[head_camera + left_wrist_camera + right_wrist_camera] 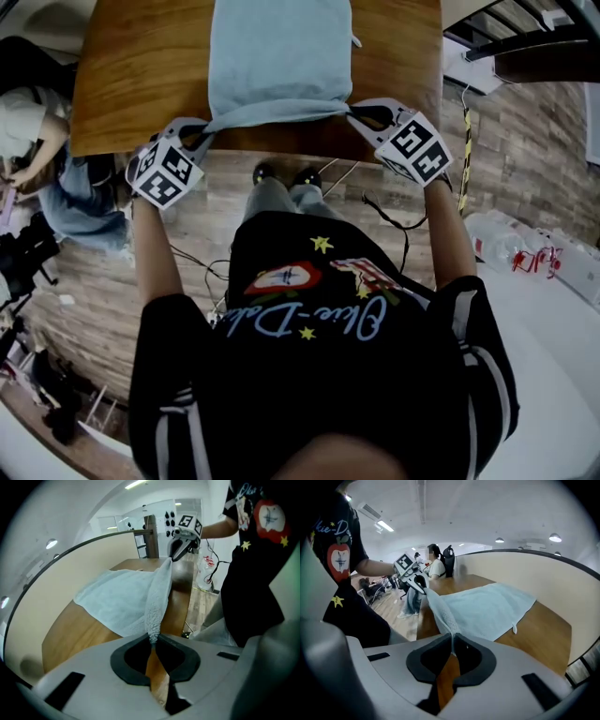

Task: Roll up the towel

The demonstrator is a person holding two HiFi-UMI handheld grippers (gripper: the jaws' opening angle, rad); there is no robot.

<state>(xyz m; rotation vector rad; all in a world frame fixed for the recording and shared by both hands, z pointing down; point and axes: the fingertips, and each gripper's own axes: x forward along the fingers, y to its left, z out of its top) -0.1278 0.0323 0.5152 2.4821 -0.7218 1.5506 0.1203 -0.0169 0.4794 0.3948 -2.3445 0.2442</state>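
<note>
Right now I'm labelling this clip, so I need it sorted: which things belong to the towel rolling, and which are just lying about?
Job in hand:
- towel
- left gripper, shut on one near corner
- right gripper, shut on the other
- table under the towel

Lying about:
- cable on the floor
- white packs at the right
- seated person at the left

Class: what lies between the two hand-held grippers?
The towel: its near edge stretches from the left hand-held gripper to the right hand-held gripper, each shut on a corner. The head view shows it.
</note>
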